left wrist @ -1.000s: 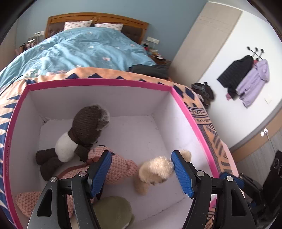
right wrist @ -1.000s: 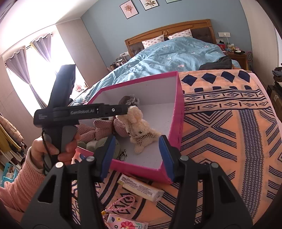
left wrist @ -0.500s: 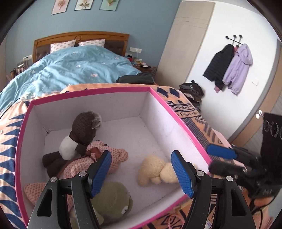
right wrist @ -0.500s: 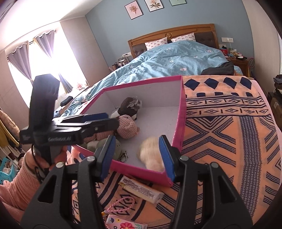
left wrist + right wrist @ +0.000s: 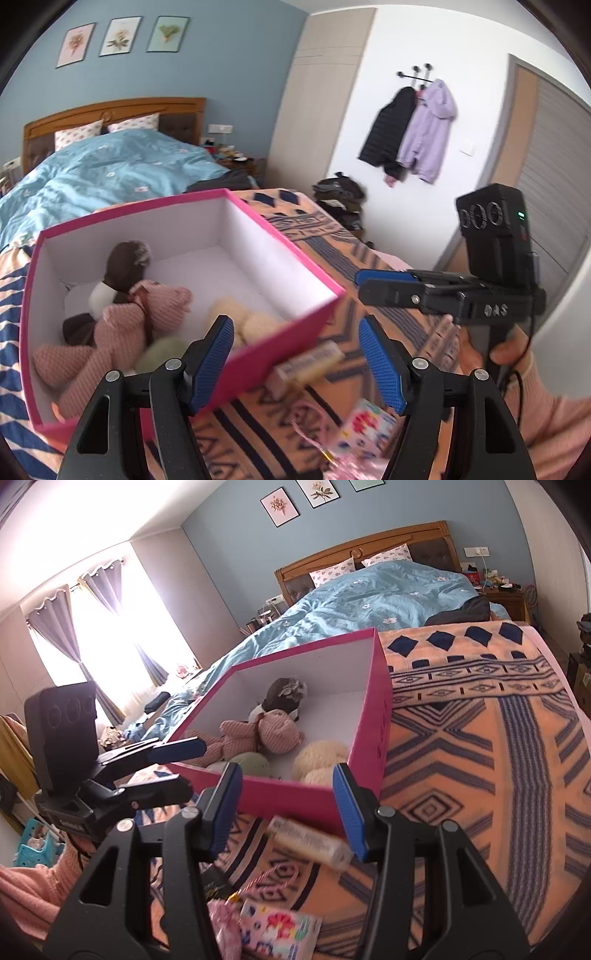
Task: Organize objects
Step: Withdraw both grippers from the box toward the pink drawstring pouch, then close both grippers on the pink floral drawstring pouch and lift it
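Observation:
A pink box (image 5: 303,269) (image 5: 380,701) with a white inside sits on the patterned blanket. In it lie a brown plush (image 5: 125,262) (image 5: 284,694), a pink knitted plush (image 5: 122,325) (image 5: 258,734), a cream bunny (image 5: 247,325) (image 5: 321,757) and a green plush (image 5: 162,350) (image 5: 251,764). A yellowish tube (image 5: 310,363) (image 5: 310,843) lies on the blanket in front of the box. My left gripper (image 5: 295,362) is open and empty, above the box's near corner. My right gripper (image 5: 288,808) is open and empty, just above the tube.
A flowered packet (image 5: 365,424) (image 5: 280,930) and a pink cord (image 5: 269,875) lie on the blanket (image 5: 480,775) near the front. The bed's blue duvet (image 5: 103,173) is behind the box. Coats (image 5: 410,129) hang on the right wall. Each gripper shows in the other's view: (image 5: 406,288), (image 5: 155,771).
My left gripper has pulled back out of the box and swung right; the cream bunny now lies in the box. My right gripper has dropped lower toward the tube.

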Tool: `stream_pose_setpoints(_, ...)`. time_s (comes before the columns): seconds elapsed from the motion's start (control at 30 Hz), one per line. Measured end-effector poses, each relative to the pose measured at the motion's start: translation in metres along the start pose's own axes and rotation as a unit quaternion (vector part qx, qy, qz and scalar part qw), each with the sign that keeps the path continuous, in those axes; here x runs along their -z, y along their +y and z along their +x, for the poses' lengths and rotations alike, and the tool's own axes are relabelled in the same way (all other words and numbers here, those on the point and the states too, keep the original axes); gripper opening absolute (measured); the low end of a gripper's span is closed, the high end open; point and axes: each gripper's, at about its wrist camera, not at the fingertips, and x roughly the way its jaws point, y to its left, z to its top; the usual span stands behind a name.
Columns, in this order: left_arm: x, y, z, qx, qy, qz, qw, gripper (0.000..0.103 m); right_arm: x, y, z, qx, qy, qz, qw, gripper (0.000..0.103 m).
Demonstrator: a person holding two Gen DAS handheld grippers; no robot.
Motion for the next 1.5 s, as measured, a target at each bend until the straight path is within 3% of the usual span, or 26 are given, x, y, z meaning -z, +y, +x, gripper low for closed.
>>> stream_pose_setpoints(0.17, 0.024, -0.019, -0.015, 0.024, 0.008, 0.013, 0.9996, 0.072, 0.027, 0.01, -0.02, -0.027, 0.014, -0.007, 0.999, 0.053)
stream_pose_setpoints(0.33, 0.052, -0.027, -0.021, 0.04, 0.026, -0.004, 0.9988, 0.072, 0.061, 0.026, -0.022, -0.038, 0.059, -0.024, 0.997, 0.053)
stream_pose_setpoints(0.77, 0.118, -0.028, -0.036, 0.048, 0.05, -0.055, 0.9961, 0.072, 0.114, 0.064, 0.028, -0.046, 0.168, -0.064, 0.983, 0.053)
stream_pose_setpoints(0.97, 0.135, -0.021, -0.037, 0.047, 0.063, -0.076, 0.994, 0.072, 0.12, 0.065, 0.037, -0.035, 0.18, -0.066, 0.981, 0.051)
stream_pose_setpoints(1.1, 0.139, -0.021, -0.033, 0.055, 0.067, -0.088, 0.9924, 0.072, 0.12, 0.067, 0.037, -0.024, 0.184, -0.076, 0.98, 0.031)
stream_pose_setpoints(1.17, 0.14, -0.021, -0.032, 0.06, 0.068, -0.09, 0.9918, 0.072, 0.12, 0.065, 0.036, -0.024, 0.185, -0.075, 0.98, 0.028)
stream_pose_setpoints(1.5, 0.131, -0.032, -0.019, 0.099, 0.069, -0.093, 0.9883, 0.072, 0.107, 0.061, 0.009, -0.057, 0.138, -0.039, 0.988, 0.024)
